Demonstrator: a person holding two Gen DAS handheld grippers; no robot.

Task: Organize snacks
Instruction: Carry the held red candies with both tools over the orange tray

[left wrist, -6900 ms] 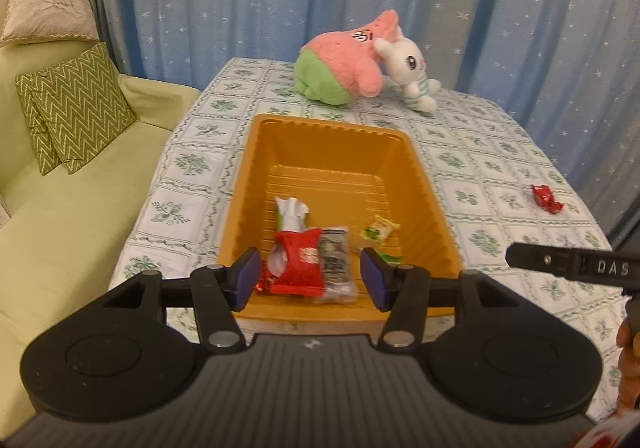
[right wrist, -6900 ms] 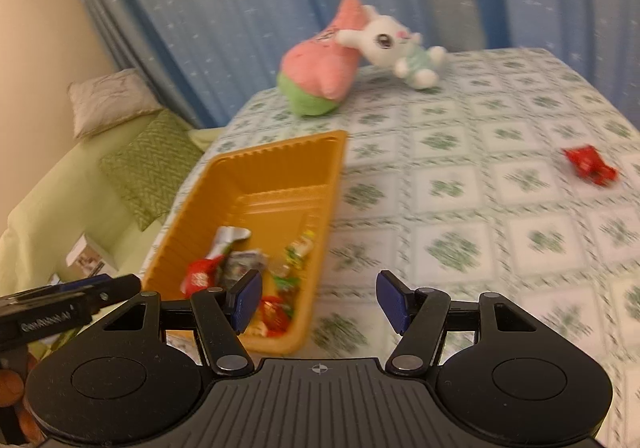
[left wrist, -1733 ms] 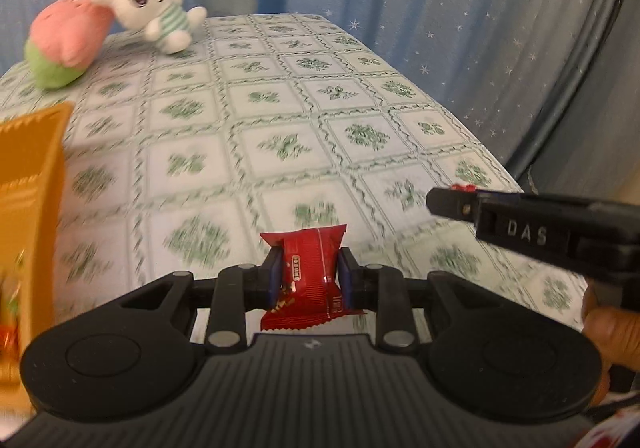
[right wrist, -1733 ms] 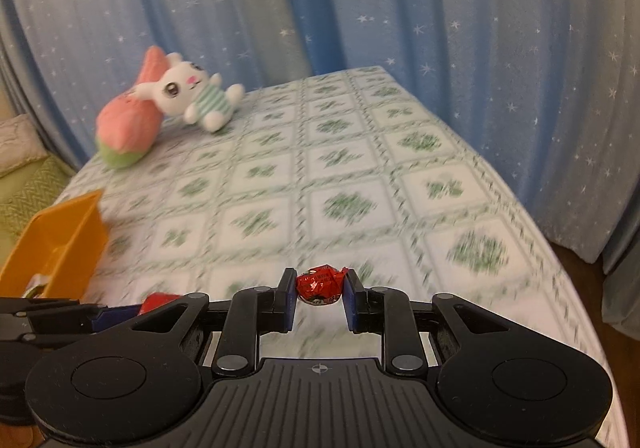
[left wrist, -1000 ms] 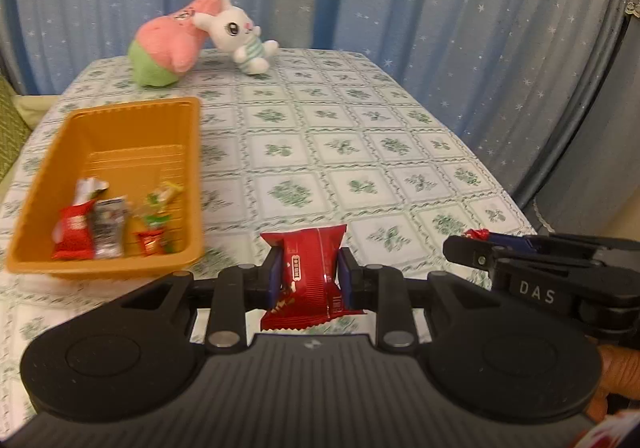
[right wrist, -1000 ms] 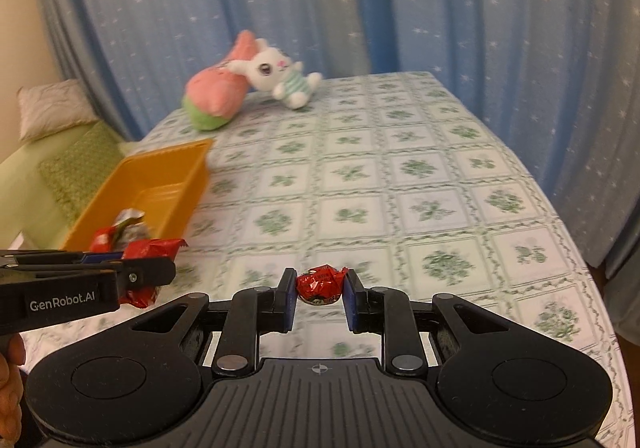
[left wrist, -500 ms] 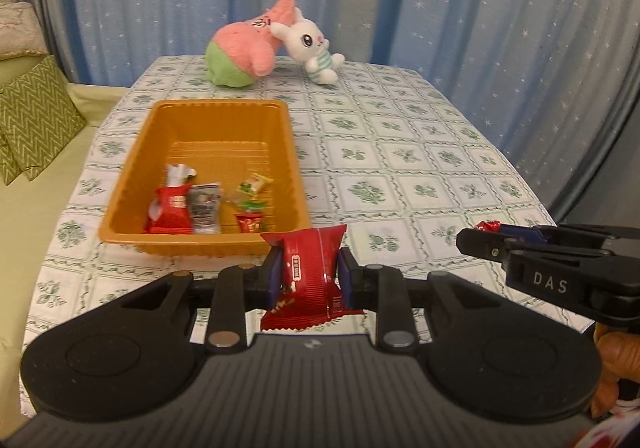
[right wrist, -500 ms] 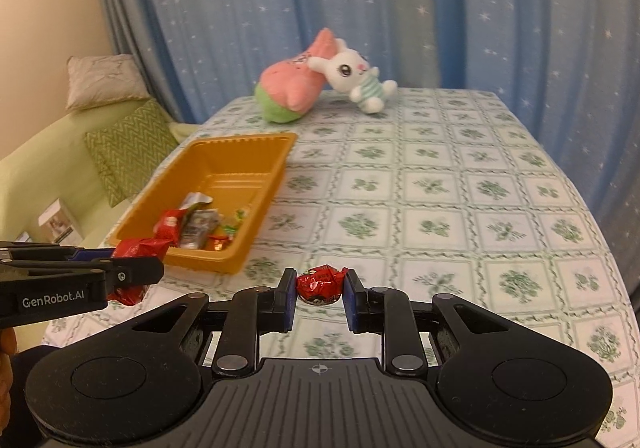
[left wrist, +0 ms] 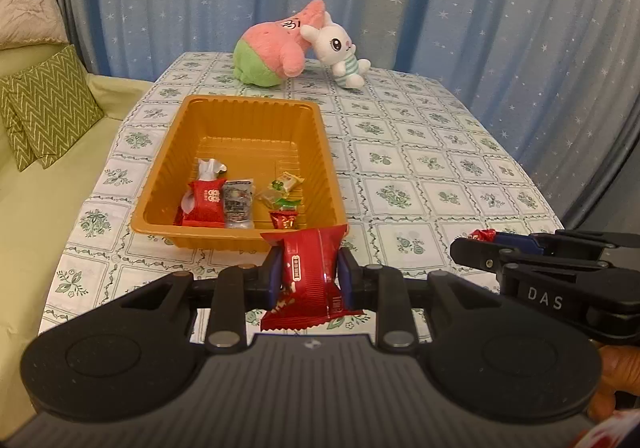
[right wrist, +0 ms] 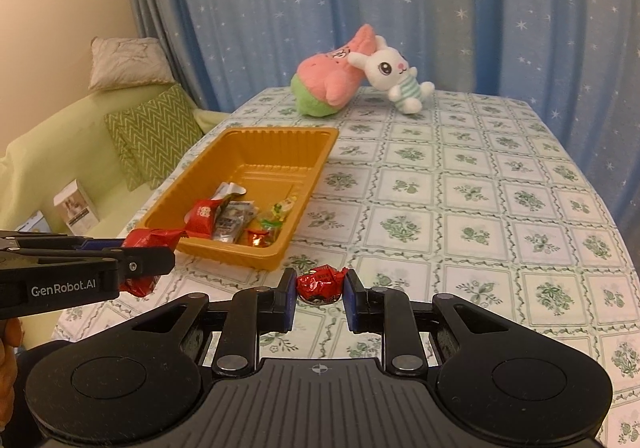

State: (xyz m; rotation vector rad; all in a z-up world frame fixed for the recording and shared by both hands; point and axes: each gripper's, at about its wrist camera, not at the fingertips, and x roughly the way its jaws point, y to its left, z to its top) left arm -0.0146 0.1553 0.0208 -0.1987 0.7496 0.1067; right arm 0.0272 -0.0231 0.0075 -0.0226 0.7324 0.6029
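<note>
My left gripper point(left wrist: 307, 275) is shut on a red snack packet point(left wrist: 310, 280) and holds it above the table, just in front of the near wall of the orange tray point(left wrist: 248, 103). The tray holds several wrapped snacks point(left wrist: 240, 199). My right gripper point(right wrist: 319, 296) is shut on a small red candy point(right wrist: 320, 282), in front of the tray's near right corner point(right wrist: 276, 260). The left gripper also shows in the right wrist view point(right wrist: 132, 260) with its packet point(right wrist: 148, 244). The right gripper shows in the left wrist view point(left wrist: 480, 238).
A pink and green plush point(left wrist: 272, 47) and a white bunny plush point(left wrist: 340, 47) lie at the table's far end. The table has a floral checked cloth point(right wrist: 480, 207). A green sofa with zigzag cushions point(left wrist: 44, 111) stands to the left. Blue starry curtains hang behind.
Both grippers have swung left toward the tray with their snacks still held. The tray now lies straight ahead and closer in both views.
</note>
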